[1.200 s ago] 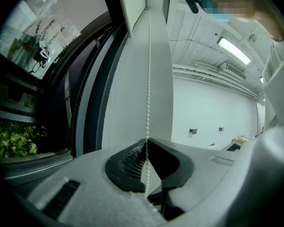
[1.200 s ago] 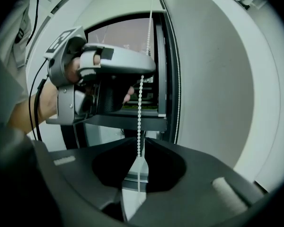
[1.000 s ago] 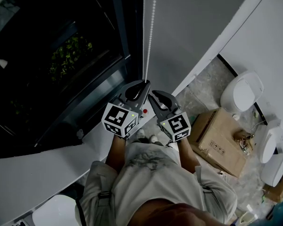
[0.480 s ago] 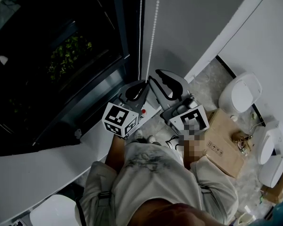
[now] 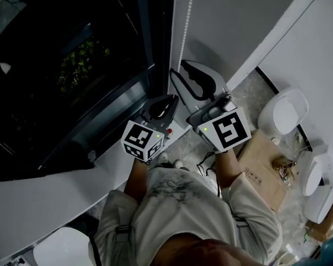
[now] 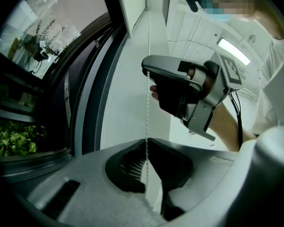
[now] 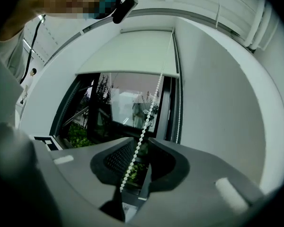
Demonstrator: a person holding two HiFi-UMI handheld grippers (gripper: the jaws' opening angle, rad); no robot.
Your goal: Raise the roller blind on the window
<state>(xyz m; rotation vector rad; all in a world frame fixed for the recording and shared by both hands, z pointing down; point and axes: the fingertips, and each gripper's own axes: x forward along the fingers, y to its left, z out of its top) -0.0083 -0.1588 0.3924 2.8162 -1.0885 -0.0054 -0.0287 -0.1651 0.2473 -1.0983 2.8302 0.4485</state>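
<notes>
Hanging straight down beside the window [image 7: 125,108], the bead chain [image 6: 146,108] is what does the work here. It looks light, thin and limp, with small hard beads that give jaws something to catch on but would slip through a loose hold. I'd judge it takes a steady downward pull well and a jerk badly, since the fine cord between the beads could snap. The place to take it is on one strand only, square across the beads, as high above the lower claw as the reach allows.

The left gripper [image 6: 146,140] has its jaws together on that strand; the chain is nipped right at their tips, and the rest of it trails back through the hollow behind them. The right gripper [image 7: 142,141] sits directly above the left on the same strand; its jaws are a touch apart as far as I can see, and the chain runs slantwise between them without being pinched. The other strand [image 7: 180,117] hangs free just to the right of the right gripper's jaws.

Up ahead of that gripper, the roller blind [image 7: 128,51] covers only the top part of the window; dark glass shows below its bottom bar. The white wall [image 7: 217,103] stands off to the right.
</notes>
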